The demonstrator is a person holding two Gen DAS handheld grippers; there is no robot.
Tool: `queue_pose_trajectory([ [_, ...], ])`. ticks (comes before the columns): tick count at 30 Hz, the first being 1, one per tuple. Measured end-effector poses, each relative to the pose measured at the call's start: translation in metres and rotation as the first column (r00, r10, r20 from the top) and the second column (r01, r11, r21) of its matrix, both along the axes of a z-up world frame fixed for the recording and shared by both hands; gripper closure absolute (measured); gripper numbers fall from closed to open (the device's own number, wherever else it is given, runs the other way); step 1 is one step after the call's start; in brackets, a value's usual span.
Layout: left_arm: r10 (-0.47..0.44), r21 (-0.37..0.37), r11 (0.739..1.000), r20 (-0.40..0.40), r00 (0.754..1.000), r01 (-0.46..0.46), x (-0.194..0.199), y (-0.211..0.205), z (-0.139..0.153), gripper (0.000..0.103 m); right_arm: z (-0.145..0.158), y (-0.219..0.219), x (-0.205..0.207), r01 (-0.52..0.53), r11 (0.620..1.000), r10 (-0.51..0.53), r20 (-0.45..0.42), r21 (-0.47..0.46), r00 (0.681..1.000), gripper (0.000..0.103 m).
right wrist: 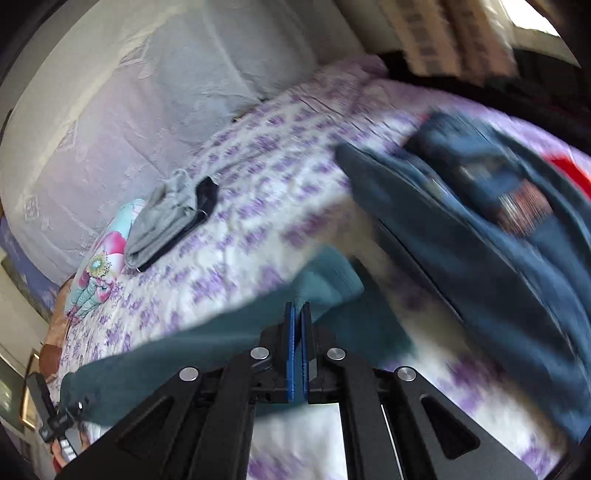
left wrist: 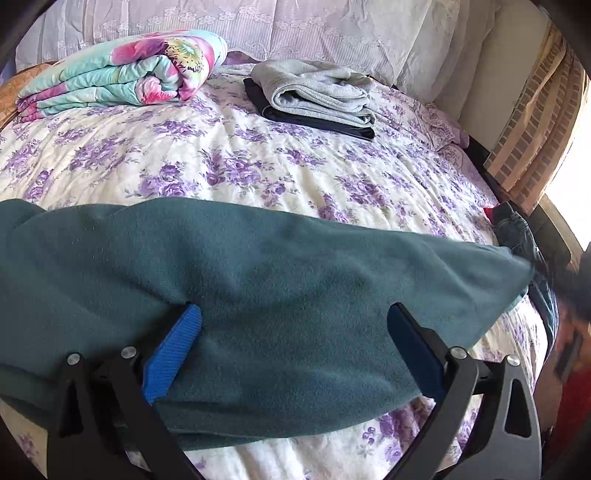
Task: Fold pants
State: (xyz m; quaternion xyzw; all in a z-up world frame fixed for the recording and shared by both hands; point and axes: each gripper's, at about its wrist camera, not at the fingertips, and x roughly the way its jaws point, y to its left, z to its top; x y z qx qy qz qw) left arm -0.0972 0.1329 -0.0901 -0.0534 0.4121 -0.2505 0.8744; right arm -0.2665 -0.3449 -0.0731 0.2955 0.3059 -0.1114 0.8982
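Observation:
The teal fleece pants [left wrist: 258, 288] lie stretched across the near part of the bed. My left gripper [left wrist: 295, 317] is open, its blue pads [left wrist: 173, 350] resting on the pants, one on each side of a wide stretch of cloth. In the right wrist view my right gripper [right wrist: 297, 314] is shut on an edge of the teal pants [right wrist: 325, 280] and holds it lifted above the bed; this view is blurred by motion. The left gripper [right wrist: 55, 424] shows small at the far end of the pants.
The bed has a purple-flowered cover [left wrist: 258, 166]. Folded grey and dark clothes [left wrist: 317, 96] and a folded flowery quilt [left wrist: 122, 74] lie at the back. Blue jeans [right wrist: 498, 221] with something red lie at the right edge. Pale pillows [left wrist: 332, 29] line the headboard.

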Motion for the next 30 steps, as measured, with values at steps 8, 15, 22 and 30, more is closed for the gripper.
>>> queue_pose_trajectory([
  [8, 0.012, 0.029, 0.999, 0.012, 1.000, -0.012, -0.003, -0.002, 0.001, 0.005, -0.027, -0.004, -0.017, 0.024, 0.998, -0.025, 0.021, 0.050, 0.999, 0.088],
  [15, 0.027, -0.084, 0.996, -0.026, 0.999, -0.029, -0.010, 0.031, 0.008, 0.005, -0.026, 0.026, 0.021, -0.200, 0.970, 0.177, -0.162, -0.142, 0.971, 0.038],
  [22, 0.262, 0.009, 0.965, 0.087, 0.961, -0.263, -0.026, 0.099, 0.024, 0.005, 0.040, 0.114, 0.082, -0.427, 0.887, 0.444, 0.064, -0.177, 0.894, 0.055],
  [30, 0.306, -0.189, 0.927, -0.116, 0.945, -0.324, -0.005, 0.143, 0.003, 0.005, 0.044, 0.323, 0.233, -0.744, 0.618, 0.760, -0.048, -0.253, 0.648, 0.055],
])
